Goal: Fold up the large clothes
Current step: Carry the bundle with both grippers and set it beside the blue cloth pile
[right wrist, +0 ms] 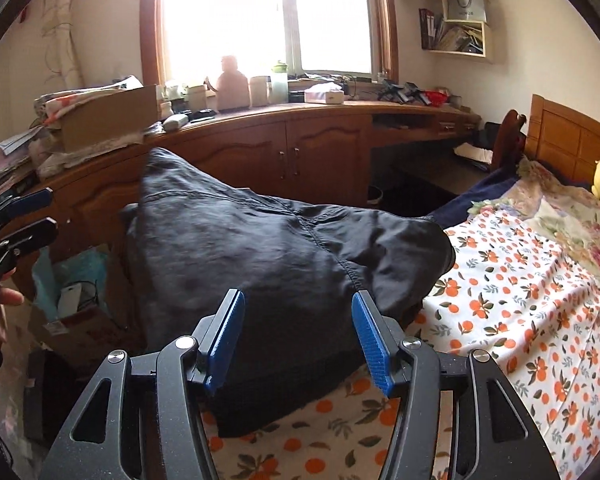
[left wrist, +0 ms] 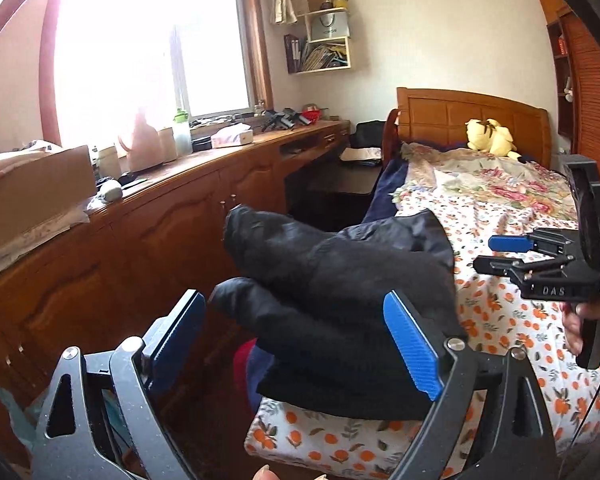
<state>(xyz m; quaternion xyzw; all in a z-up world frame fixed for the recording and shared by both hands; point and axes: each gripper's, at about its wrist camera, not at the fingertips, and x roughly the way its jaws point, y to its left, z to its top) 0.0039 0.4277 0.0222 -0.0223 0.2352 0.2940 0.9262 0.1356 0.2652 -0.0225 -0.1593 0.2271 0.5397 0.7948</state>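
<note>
Tongs, left [left wrist: 300, 344]: blue pads wide apart, nothing clamped; black garment [left wrist: 340, 280] lies just ahead, its near edge low btwn the pads, not pressed by either.
Tongs, right [right wrist: 298, 344]: pads apart, about half-spread; garment [right wrist: 268, 248] in front and partly btwn them, no pinch visible.
Garment posn: folded dark bundle at near corner of bed [right wrist: 520, 320], on orange-print sheet [left wrist: 340, 452]; one side overhangs bed edge toward floor.
Left view only: two rounded folded lobes of garment stacked, something red/blue tucked under it at bed edge; right tongs [left wrist: 500, 254] seen from side over the sheet w/ a hand [left wrist: 580, 320] on the grip; yellow plush toy [left wrist: 490, 136] whole, against wooden headboard [left wrist: 460, 116].
Right view only: garment's broad top face w/ stitched seams; left tongs [right wrist: 28, 216] at far left edge w/ fingers [right wrist: 8, 300] below; floor clutter beside bed, incl. teal bag [right wrist: 72, 276] and cardboard; plush only partly in frame.
Both views: long wooden worktop [right wrist: 340, 112] under bright window [right wrist: 260, 12], carrying box, bottles, tissue box; wall shelf [left wrist: 324, 36] w/ books.
Uncertain: garment type, can't tell (trousers or jacket).
</note>
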